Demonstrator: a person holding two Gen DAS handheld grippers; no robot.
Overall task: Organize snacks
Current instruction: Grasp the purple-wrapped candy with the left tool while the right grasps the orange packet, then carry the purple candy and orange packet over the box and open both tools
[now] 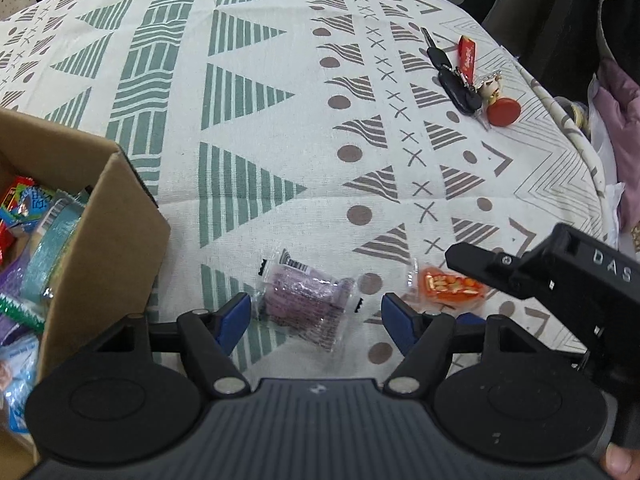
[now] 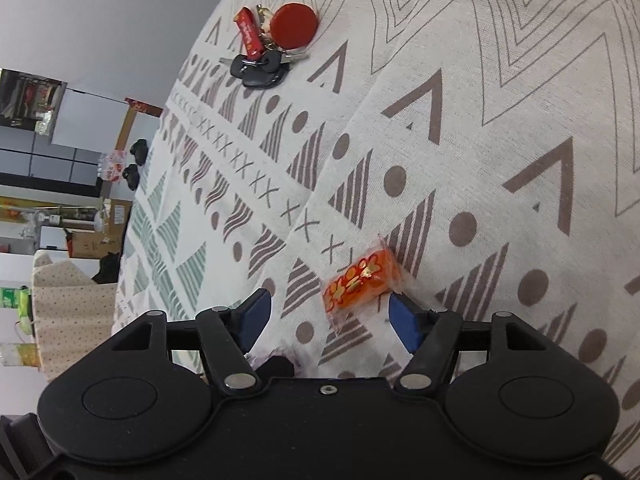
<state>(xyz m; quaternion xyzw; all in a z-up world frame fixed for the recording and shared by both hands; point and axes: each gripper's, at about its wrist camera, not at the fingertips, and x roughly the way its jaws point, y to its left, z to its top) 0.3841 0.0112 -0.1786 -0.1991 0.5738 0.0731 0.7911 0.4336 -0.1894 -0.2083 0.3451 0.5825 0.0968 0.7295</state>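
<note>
A purple snack packet (image 1: pixel 306 300) in clear wrap lies on the patterned tablecloth (image 1: pixel 248 128), between the blue pads of my open left gripper (image 1: pixel 316 314). To its right lies an orange snack packet (image 1: pixel 448 286) with gold print. In the right wrist view the orange snack packet (image 2: pixel 360 280) sits just ahead of my open right gripper (image 2: pixel 330 318), close to the right pad (image 2: pixel 404 320). The right gripper's black body (image 1: pixel 560 276) reaches in from the right over the orange packet. A cardboard box (image 1: pixel 108 240) at the left holds several wrapped snacks (image 1: pixel 36 224).
A bunch of keys (image 1: pixel 460 80) with a red tag and a red round disc (image 1: pixel 503 112) lies at the far right of the table. A dark chair and purple cloth (image 1: pixel 616 104) are beyond the table's right edge. A fingertip (image 1: pixel 620 462) shows at the bottom right.
</note>
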